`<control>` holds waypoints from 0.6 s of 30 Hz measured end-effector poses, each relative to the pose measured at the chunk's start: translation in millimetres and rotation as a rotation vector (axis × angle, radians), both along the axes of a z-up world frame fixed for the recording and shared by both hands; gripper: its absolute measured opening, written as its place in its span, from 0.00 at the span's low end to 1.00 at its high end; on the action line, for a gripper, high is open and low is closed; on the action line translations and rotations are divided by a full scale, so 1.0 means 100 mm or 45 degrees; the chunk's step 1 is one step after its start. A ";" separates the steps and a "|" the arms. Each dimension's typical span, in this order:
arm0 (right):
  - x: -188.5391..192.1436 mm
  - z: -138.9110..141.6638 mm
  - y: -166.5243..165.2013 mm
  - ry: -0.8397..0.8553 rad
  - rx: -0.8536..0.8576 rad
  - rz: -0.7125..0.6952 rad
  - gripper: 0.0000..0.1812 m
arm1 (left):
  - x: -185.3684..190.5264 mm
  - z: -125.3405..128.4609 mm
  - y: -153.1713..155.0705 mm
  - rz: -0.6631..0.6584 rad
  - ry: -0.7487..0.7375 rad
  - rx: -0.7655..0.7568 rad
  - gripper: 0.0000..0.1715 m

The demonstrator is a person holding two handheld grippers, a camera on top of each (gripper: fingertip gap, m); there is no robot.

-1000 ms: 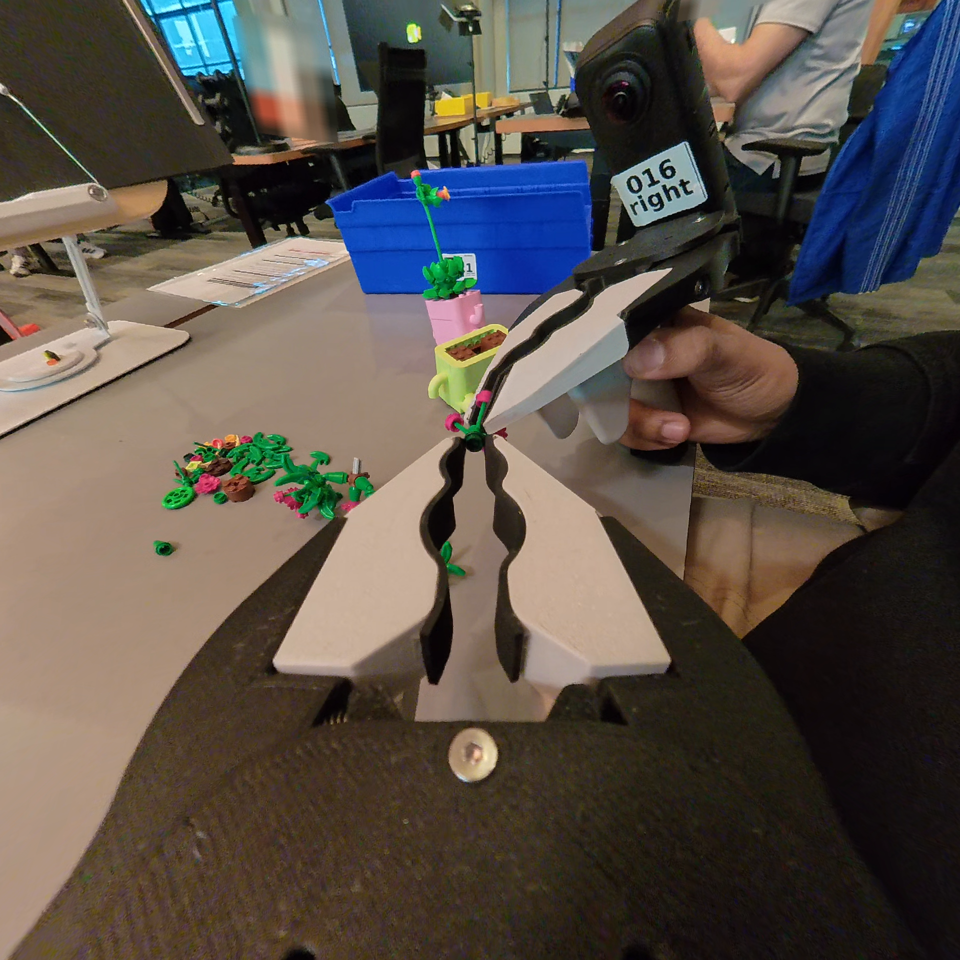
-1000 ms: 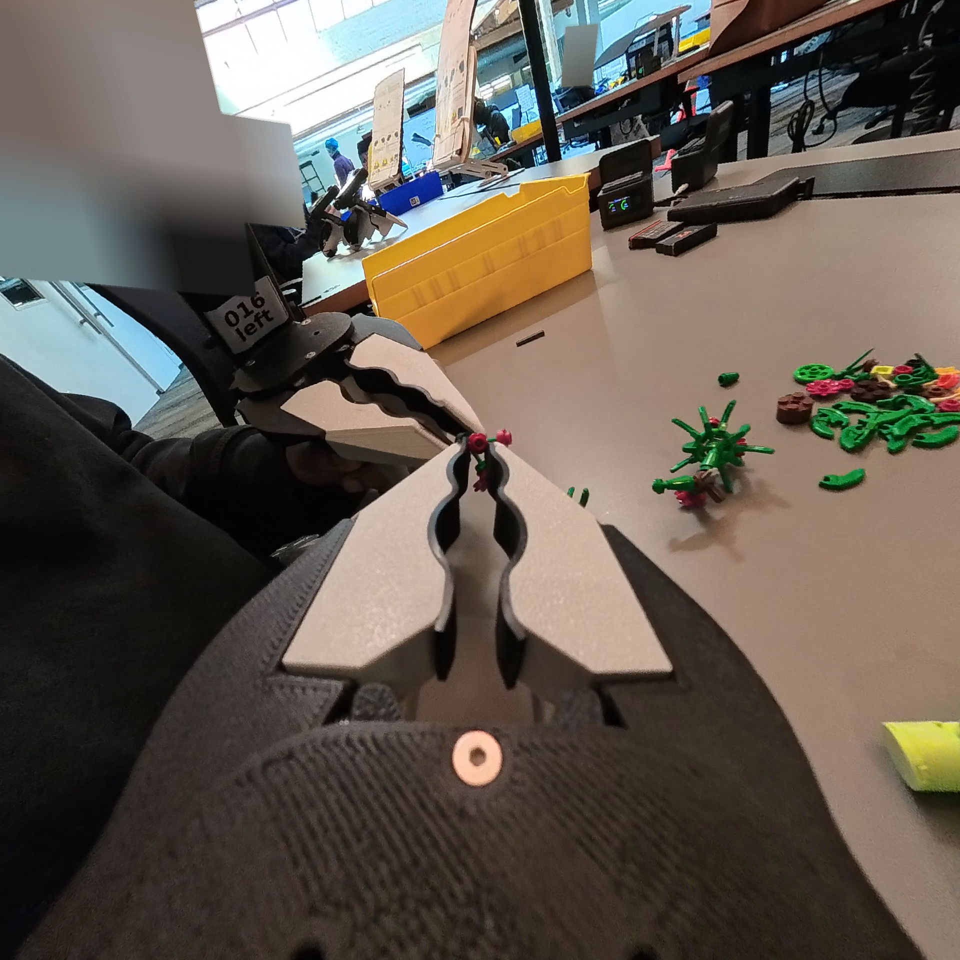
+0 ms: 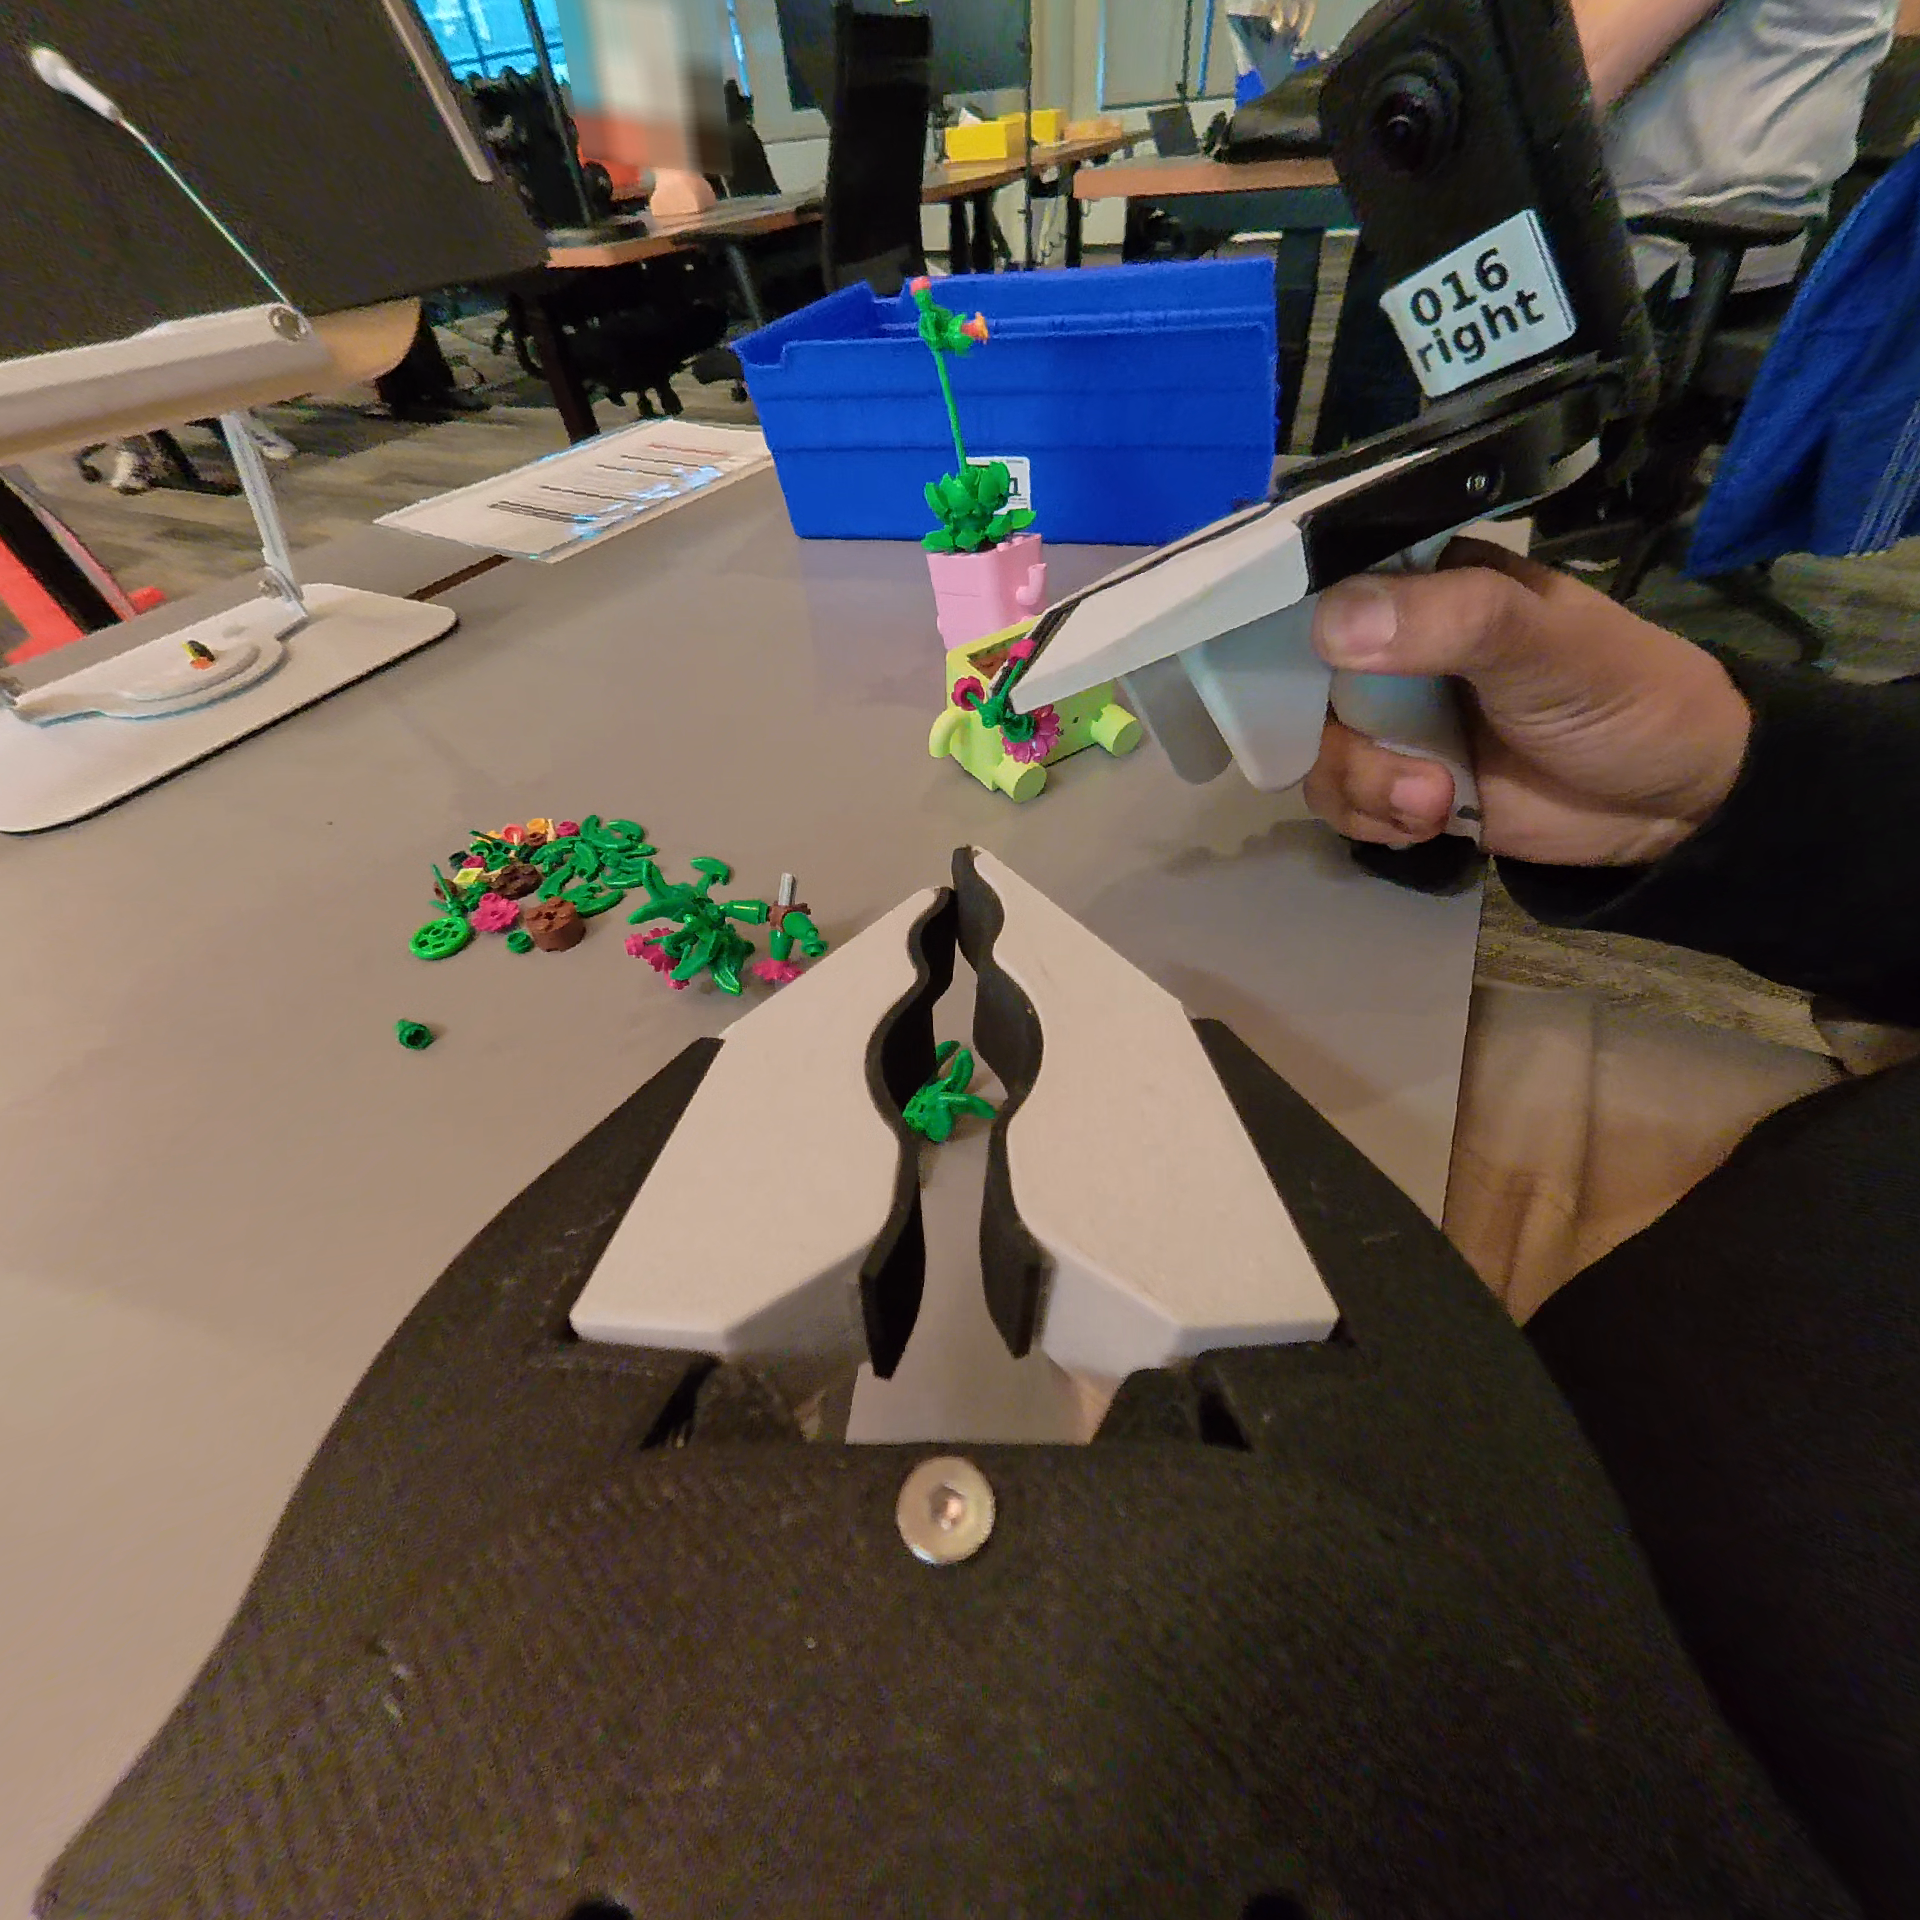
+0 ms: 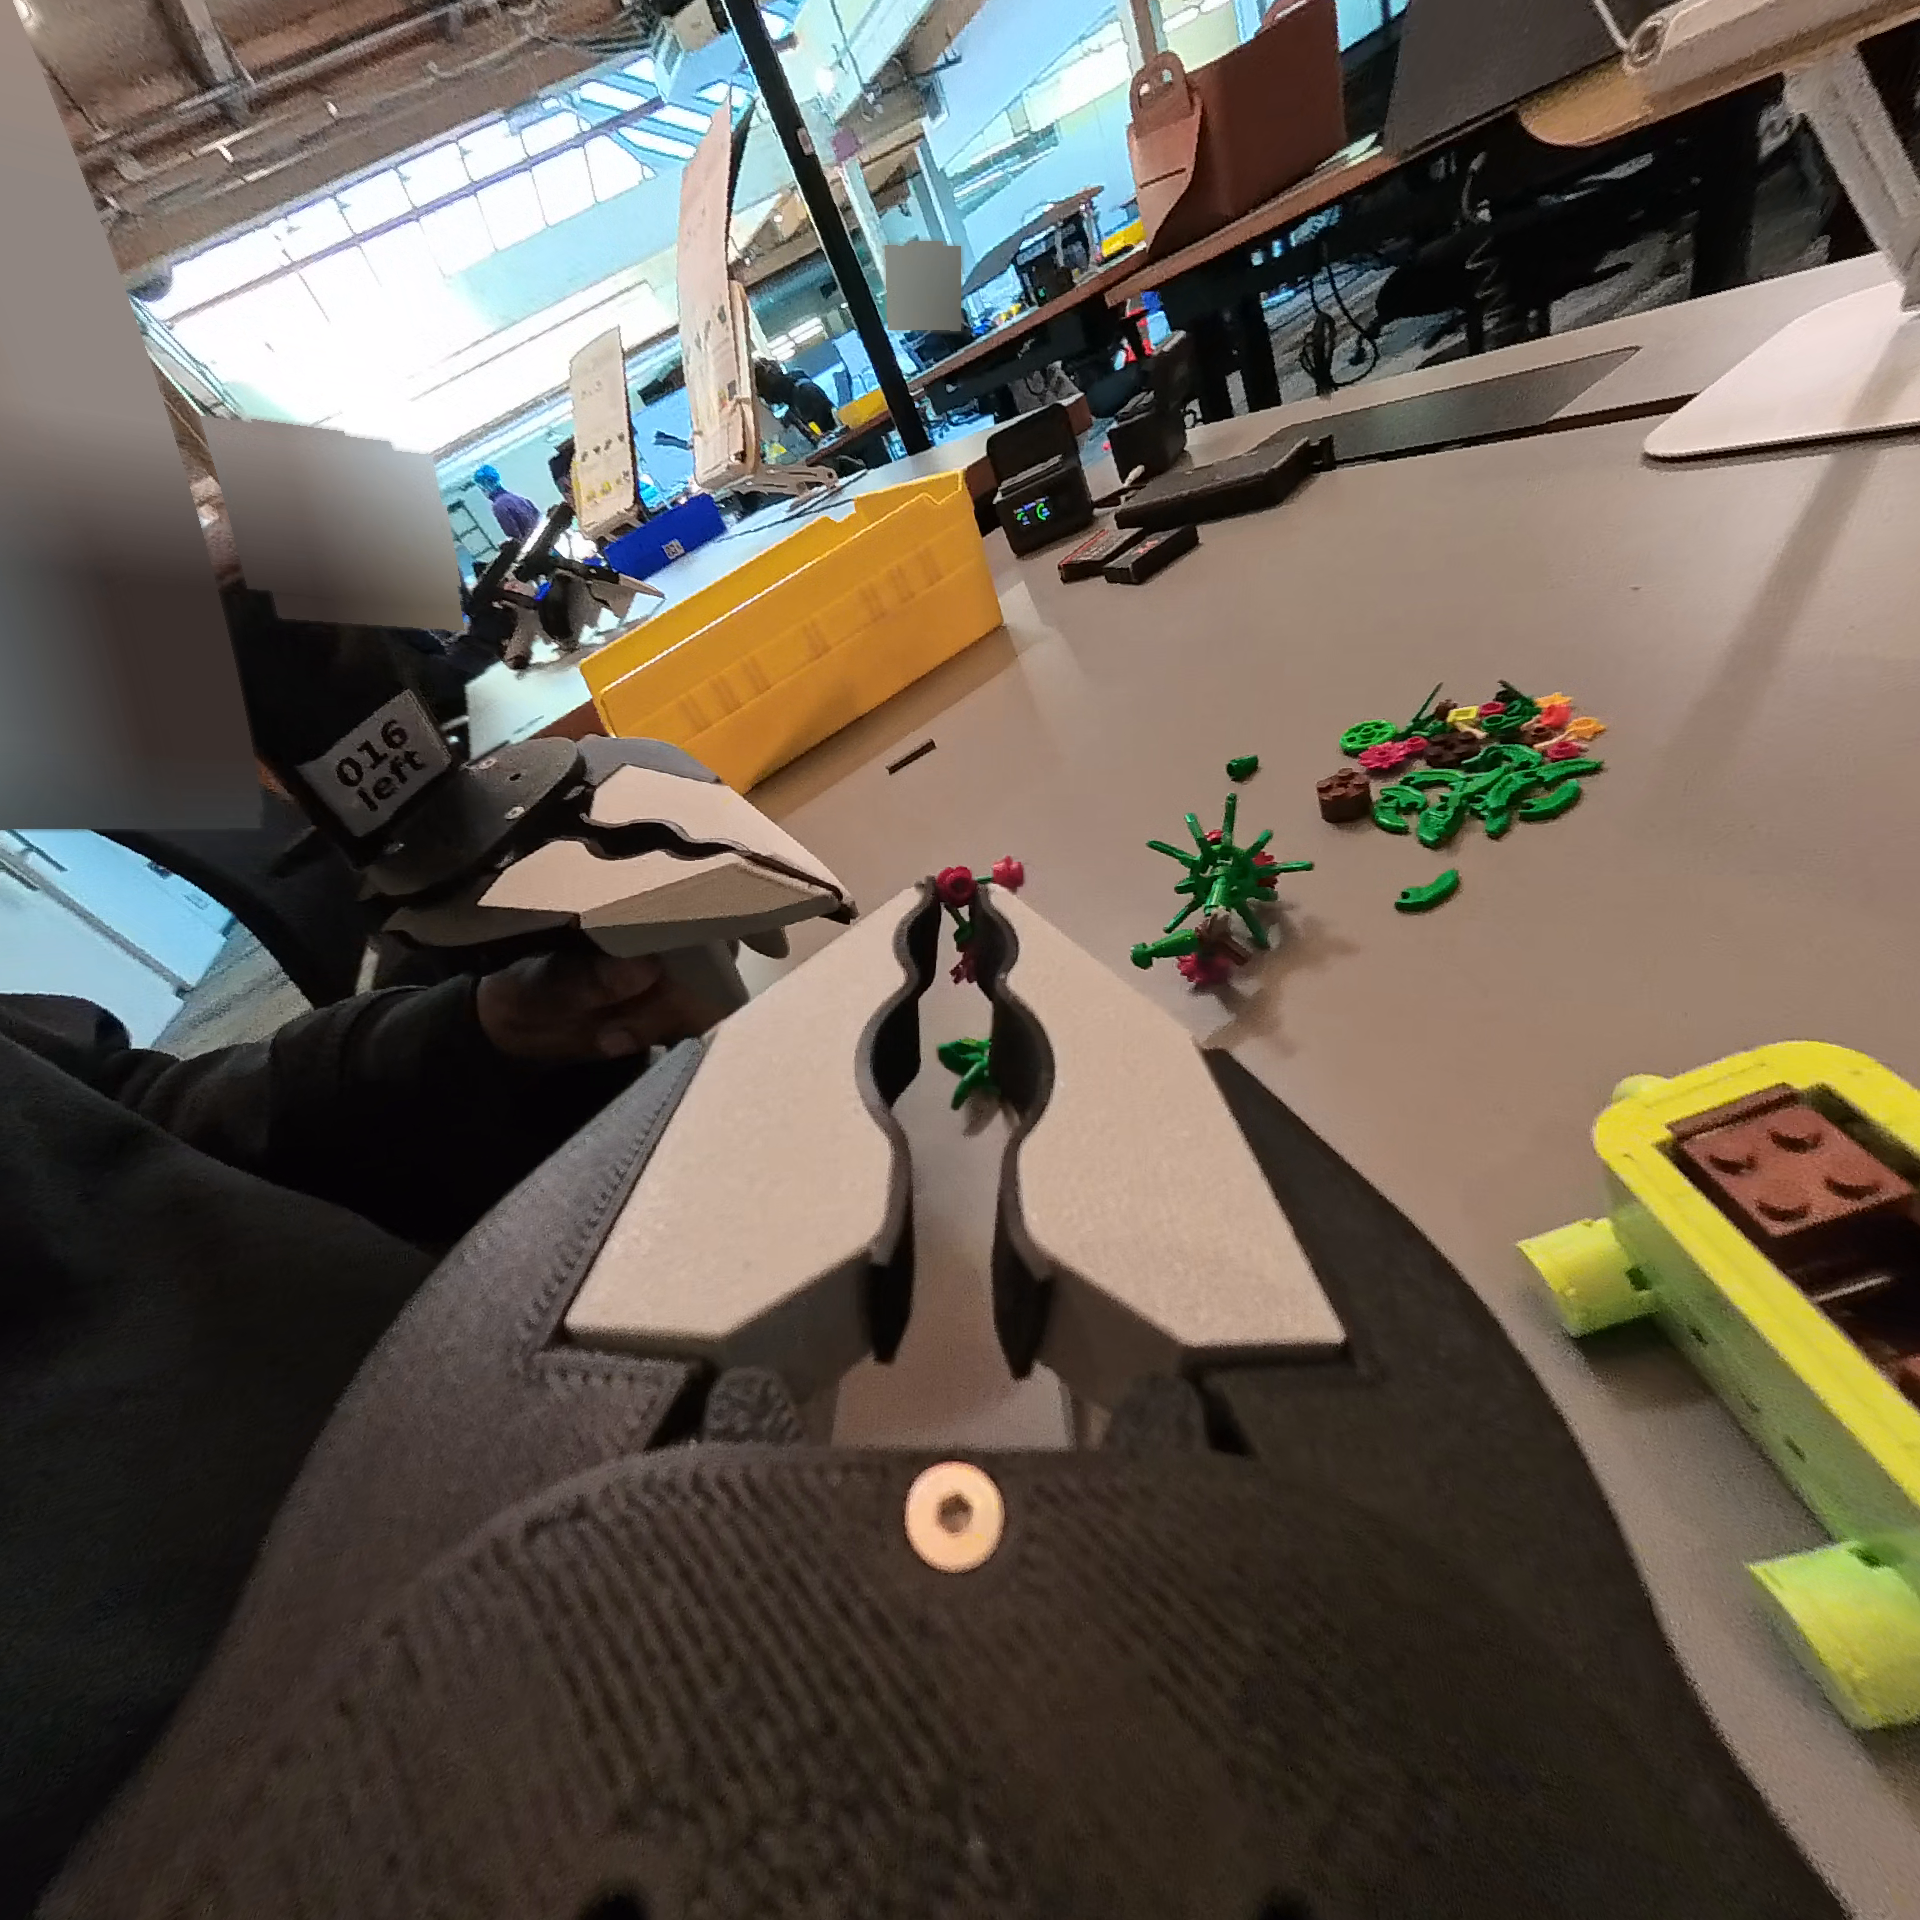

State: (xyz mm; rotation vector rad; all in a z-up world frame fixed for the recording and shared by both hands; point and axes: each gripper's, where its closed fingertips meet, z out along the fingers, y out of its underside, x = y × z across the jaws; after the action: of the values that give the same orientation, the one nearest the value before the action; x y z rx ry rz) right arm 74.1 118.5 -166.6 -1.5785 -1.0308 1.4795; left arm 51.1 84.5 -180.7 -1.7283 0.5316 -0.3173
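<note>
My right gripper (image 4: 961, 904) is shut on a small flower sprig (image 4: 956, 883) with a green stem and magenta blooms. In the left wrist view it (image 3: 1013, 686) holds the sprig (image 3: 1027, 731) right at a lime-green brick pot (image 3: 1075, 722), which lies close on the right in the right wrist view (image 4: 1766, 1382) with brown bricks inside. My left gripper (image 3: 961, 878) is shut and empty above the grey table; it also shows in the right wrist view (image 4: 842, 914). A small green leaf piece (image 3: 940, 1101) lies on the table under its fingers.
A pink pot (image 3: 982, 592) with a tall green stem stands behind the lime pot. A pile of loose green, brown and pink pieces (image 3: 551, 883) and a spiky green plant (image 3: 696, 925) lie left. Blue bin (image 3: 1122, 416), yellow bin (image 4: 810, 634), monitor base (image 3: 208, 665). Table edge (image 3: 1465, 1039) at right. Both grippers' tips are roughly 11 cm from the spiky green plant (image 3: 696, 925).
The two grippers met tip to tip at the sprig; now they are apart. The right gripper has carried the sprig away to the lime pot, and the left gripper no longer touches it.
</note>
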 end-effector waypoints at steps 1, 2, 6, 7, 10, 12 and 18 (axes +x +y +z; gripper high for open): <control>0.00 0.00 -0.01 0.007 -0.007 0.007 0.02 | 0.00 0.00 0.00 0.003 0.000 0.003 0.00; 0.00 0.00 -0.01 0.009 -0.008 0.010 0.02 | -0.01 0.00 0.00 0.004 -0.004 0.002 0.00; -0.02 0.00 -0.03 -0.001 0.012 0.018 0.02 | -0.03 0.01 0.00 0.010 -0.020 -0.002 0.00; -0.02 0.00 -0.03 -0.002 0.014 0.020 0.02 | -0.04 0.01 0.00 0.011 -0.024 -0.003 0.00; -0.02 0.00 -0.03 0.004 0.009 0.023 0.02 | -0.04 0.01 0.01 0.015 -0.029 -0.004 0.00; -0.02 0.00 -0.03 0.009 0.006 0.023 0.02 | -0.04 0.01 0.01 0.016 -0.028 -0.005 0.00; -0.02 0.00 -0.04 0.011 0.006 0.029 0.02 | -0.05 0.02 0.02 0.024 -0.028 -0.004 0.00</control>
State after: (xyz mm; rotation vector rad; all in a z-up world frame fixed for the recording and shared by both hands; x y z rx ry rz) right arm 71.9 114.8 -166.2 -1.5603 -1.0498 1.4970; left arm 46.1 86.2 -179.0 -1.7300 0.4994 -0.3235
